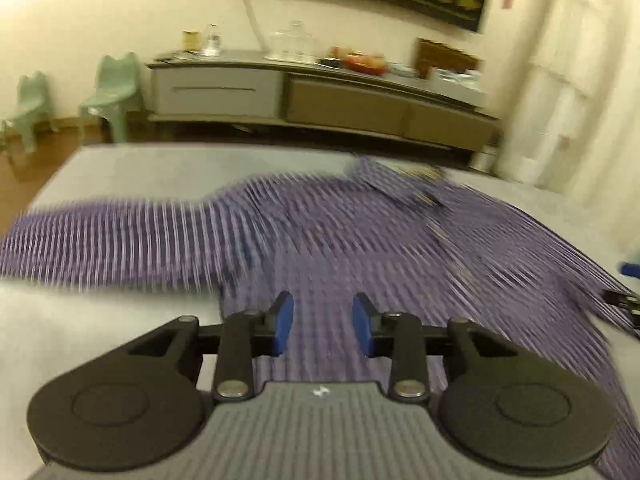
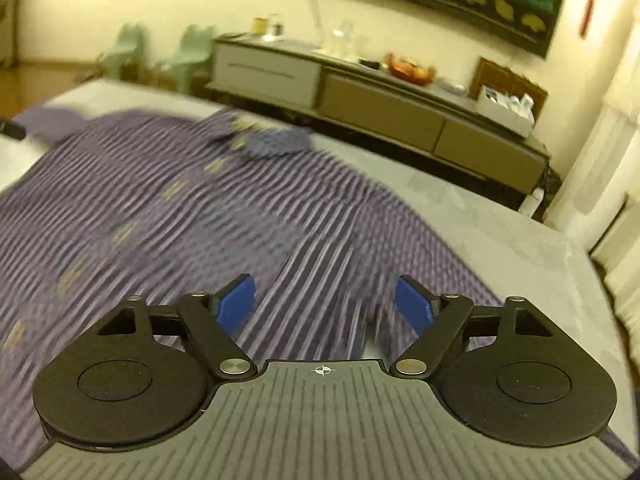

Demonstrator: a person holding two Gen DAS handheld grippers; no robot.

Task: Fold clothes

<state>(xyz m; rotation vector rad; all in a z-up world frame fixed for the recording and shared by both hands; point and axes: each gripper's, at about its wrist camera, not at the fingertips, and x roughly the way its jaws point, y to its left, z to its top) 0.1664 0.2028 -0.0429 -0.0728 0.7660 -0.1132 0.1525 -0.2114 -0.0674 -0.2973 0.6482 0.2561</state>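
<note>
The left gripper hovers low with its jaws spread and nothing between them, blue pads over the lower body of the purple striped shirt. The right gripper is likewise spread and empty, above the shirt's lower right part. The shirt lies flat on the grey worktop, one sleeve stretching to the left edge of the left wrist view, collar toward the upper centre. Both views are motion-blurred. A long cabinet stands behind.

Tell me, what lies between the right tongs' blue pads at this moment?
Only the striped shirt shows through the gap of the right tongs, open and gripping nothing, in the right wrist view.
</note>
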